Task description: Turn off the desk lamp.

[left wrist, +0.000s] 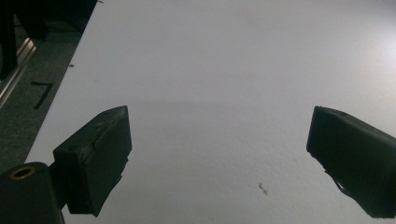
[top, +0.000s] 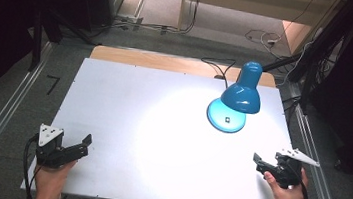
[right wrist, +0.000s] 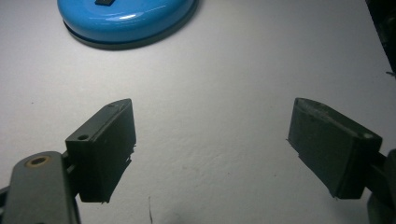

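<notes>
One blue desk lamp (top: 239,94) stands on the white bench (top: 126,124), at about two o'clock from the bench's middle — one round base (top: 224,119), one dome shade (top: 241,98) tilted over it, and one dark cord (top: 217,64) running off the far edge. Two claws are held over the near side, one in each hand. The left claw (top: 83,144) sits at about eight o'clock, near the front left corner; in the left gripper view its two black jaws stand wide apart over bare white surface, holding nothing. The right claw (top: 259,162) sits at about four o'clock, near the right edge; its jaws are likewise spread and empty in the right gripper view, with the lamp's base (right wrist: 126,18) ahead of them at eleven o'clock, cut off by the top of the frame. A small dark square on the base is too small to make out. The floor around the bench is dim — a black mark (top: 53,84) beside the left rail reads roughly like a "7".
</notes>
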Available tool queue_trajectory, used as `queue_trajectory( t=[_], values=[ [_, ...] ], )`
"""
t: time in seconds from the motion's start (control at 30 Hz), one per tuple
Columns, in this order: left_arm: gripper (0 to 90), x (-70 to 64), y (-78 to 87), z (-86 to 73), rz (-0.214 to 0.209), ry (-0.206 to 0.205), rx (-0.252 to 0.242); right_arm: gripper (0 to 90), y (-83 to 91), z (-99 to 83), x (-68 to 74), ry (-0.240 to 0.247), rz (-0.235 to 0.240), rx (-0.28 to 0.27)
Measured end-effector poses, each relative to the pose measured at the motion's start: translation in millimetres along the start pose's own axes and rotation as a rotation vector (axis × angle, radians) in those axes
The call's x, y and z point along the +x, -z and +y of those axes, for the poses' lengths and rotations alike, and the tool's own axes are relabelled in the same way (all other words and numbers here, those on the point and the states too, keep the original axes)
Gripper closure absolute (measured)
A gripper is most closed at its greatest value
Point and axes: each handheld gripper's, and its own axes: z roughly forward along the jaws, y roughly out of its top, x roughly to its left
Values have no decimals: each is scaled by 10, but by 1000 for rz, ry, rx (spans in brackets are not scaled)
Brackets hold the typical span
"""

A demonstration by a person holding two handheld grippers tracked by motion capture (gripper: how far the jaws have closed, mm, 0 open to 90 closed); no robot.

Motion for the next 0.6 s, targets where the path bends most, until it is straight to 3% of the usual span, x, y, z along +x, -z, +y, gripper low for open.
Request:
queue_trajectory(
  t=[0.6],
  values=[
    [73,-2,5,0,1,4,-1,139,-97,96,103,0,20,0]
  ],
)
